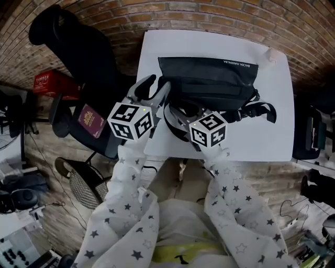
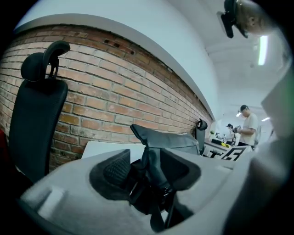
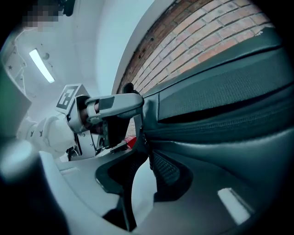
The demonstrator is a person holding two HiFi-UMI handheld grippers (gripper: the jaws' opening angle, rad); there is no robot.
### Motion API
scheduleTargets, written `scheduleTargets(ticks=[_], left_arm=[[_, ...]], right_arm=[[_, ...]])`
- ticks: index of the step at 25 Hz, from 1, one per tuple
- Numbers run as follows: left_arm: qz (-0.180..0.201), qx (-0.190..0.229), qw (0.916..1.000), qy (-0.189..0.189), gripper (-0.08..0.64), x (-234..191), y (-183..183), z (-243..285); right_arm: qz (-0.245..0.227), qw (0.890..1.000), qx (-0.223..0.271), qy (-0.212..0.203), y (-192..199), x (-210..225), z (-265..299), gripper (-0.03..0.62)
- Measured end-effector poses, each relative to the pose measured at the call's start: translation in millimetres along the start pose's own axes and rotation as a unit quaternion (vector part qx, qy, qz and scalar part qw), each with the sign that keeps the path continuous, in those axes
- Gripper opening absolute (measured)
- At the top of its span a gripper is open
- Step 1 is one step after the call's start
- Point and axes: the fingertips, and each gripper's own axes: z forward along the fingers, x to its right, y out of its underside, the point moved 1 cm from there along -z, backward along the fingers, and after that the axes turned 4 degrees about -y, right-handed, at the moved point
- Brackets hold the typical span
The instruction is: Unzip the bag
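A black bag [image 1: 209,78] lies across the white table [image 1: 261,136], its straps [image 1: 259,110] trailing at the front right. My left gripper [image 1: 153,89] is at the bag's left end. In the left gripper view it [image 2: 147,167] stands open, with the bag's end fabric [image 2: 154,160] hanging between the pads and not pinched. My right gripper [image 3: 140,165] is at the bag's front edge, under its marker cube [image 1: 208,129]. It is open, and a thin black strap [image 3: 131,193] runs down through the gap. The bag's body [image 3: 220,114] fills the right of that view.
A black office chair [image 1: 68,47] stands left of the table, with a red box [image 1: 52,82] and a dark red booklet [image 1: 90,120] near it. A brick wall [image 1: 209,13] runs behind the table. A person [image 2: 248,128] stands far off in the room.
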Motion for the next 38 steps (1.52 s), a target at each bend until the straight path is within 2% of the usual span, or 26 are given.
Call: scheduleTargets(ticks=[6,12,15,21,30,38], left_arm=[[0.011,-0.020,0.9989,0.041,0.216,13,5,30],[0.006,-0.021,0.9981,0.058,0.216,25,3,39],[0.004,-0.020,0.9977,0.065,0.211,32,1,42],[0.024,-0.019,0.9966,0.076,0.156,42,-1,46],[0.038,-0.025,0.9960,0.077,0.144,45,2,49],[0.049,-0.022,0.9958,0.074,0.132,20,6,47]], right_arm=[[-0.005,0.999,-0.002,0.041,-1,19,-5,0.107],[-0.011,0.997,-0.005,0.077,-3,26,-16,0.085],[-0.019,0.995,-0.006,0.096,-5,31,-22,0.042],[-0.031,0.995,-0.007,0.093,-6,32,-28,0.023],[-0.026,0.996,-0.013,0.090,-7,33,-36,0.018],[-0.033,0.992,-0.045,0.109,-8,37,-23,0.017]])
